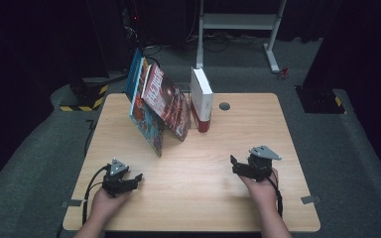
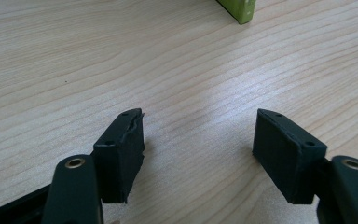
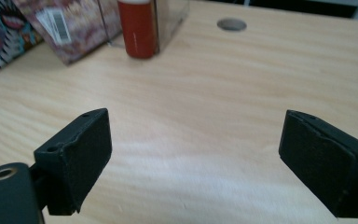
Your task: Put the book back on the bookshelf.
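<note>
Fingers of both grippers stand apart with nothing between them: in the left gripper view the pads (image 2: 121,154) frame bare wood, and in the right gripper view the pads (image 3: 81,158) are spread wider over bare wood too. Item one, lower left of the high view: left gripper (image 1: 138,177), held low over the near part of the table (image 1: 203,198), its jaws pointing toward the right of the frame. Item two, upper centre-left: a row of leaning books, the blue-spined book (image 1: 135,74) at the far left, the bright patterned book (image 1: 149,124) tilted against it, and the red-covered book (image 1: 166,101) slumped rightward over both. Item three, just right of these: the white book (image 1: 202,99) with a red foot, standing nearly upright, its lower end close to the red-covered book's corner; whether they touch cannot be told. Item four, upper centre: a small round grommet (image 1: 224,106) set in the tabletop. Item five, lower right: right gripper (image 1: 233,163), well short of the books, which appear at the upper left of its own view. Step judged in hand: the approach, before any contact. Next move would call for carrying one gripper forward to the book row and lining the open jaws up across a cover edge, while the other steadies the neighbours so the leaning stack does not slide.
</note>
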`<state>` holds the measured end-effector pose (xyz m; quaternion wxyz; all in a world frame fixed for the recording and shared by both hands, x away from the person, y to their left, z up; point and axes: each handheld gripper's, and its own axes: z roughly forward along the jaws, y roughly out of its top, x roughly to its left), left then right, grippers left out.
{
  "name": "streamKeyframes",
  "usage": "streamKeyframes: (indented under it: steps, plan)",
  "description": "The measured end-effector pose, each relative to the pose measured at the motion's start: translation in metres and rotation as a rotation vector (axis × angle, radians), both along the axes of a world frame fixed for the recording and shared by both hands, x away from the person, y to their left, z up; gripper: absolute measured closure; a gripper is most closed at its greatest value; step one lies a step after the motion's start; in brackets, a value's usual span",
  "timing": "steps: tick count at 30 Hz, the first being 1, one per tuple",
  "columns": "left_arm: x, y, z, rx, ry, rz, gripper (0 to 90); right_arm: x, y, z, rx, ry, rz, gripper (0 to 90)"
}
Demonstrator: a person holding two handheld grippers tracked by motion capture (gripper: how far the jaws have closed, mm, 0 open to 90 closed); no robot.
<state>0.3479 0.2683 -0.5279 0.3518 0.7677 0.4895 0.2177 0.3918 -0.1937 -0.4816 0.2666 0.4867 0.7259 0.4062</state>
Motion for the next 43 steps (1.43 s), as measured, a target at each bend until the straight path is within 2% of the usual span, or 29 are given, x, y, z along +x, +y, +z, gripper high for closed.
streamKeyframes:
  steps: [6,13,20,22,23,24,29,43]
  plan:
    - [0.0,0.0,0.0,0.006,-0.003,-0.006,32.6,-0.016,-0.013,-0.015,-0.025,0.052,-0.007,9.1]
    - [0.0,0.0,0.0,0.012,-0.004,-0.011,31.8,-0.03,-0.026,-0.034,-0.053,0.142,-0.006,9.2]
    - [-0.001,-0.001,0.0,0.012,-0.003,-0.008,30.7,-0.033,-0.037,-0.042,-0.061,0.209,-0.004,9.2]
    - [-0.001,-0.001,-0.001,0.011,-0.003,-0.008,30.2,-0.033,-0.035,-0.042,-0.09,0.22,0.0,8.9]
    - [-0.001,-0.001,-0.001,0.011,-0.003,-0.008,30.1,-0.033,-0.032,-0.043,-0.114,0.219,-0.001,8.6]
    - [-0.001,-0.001,-0.001,0.011,-0.003,-0.009,30.1,-0.033,-0.031,-0.043,-0.117,0.216,0.01,8.4]
    - [-0.001,-0.002,-0.001,0.011,-0.003,-0.007,29.9,-0.029,-0.023,-0.043,-0.112,0.219,-0.007,7.9]
    - [0.0,-0.002,-0.001,0.013,-0.007,-0.008,29.8,-0.028,-0.024,-0.043,-0.112,0.221,0.002,7.6]
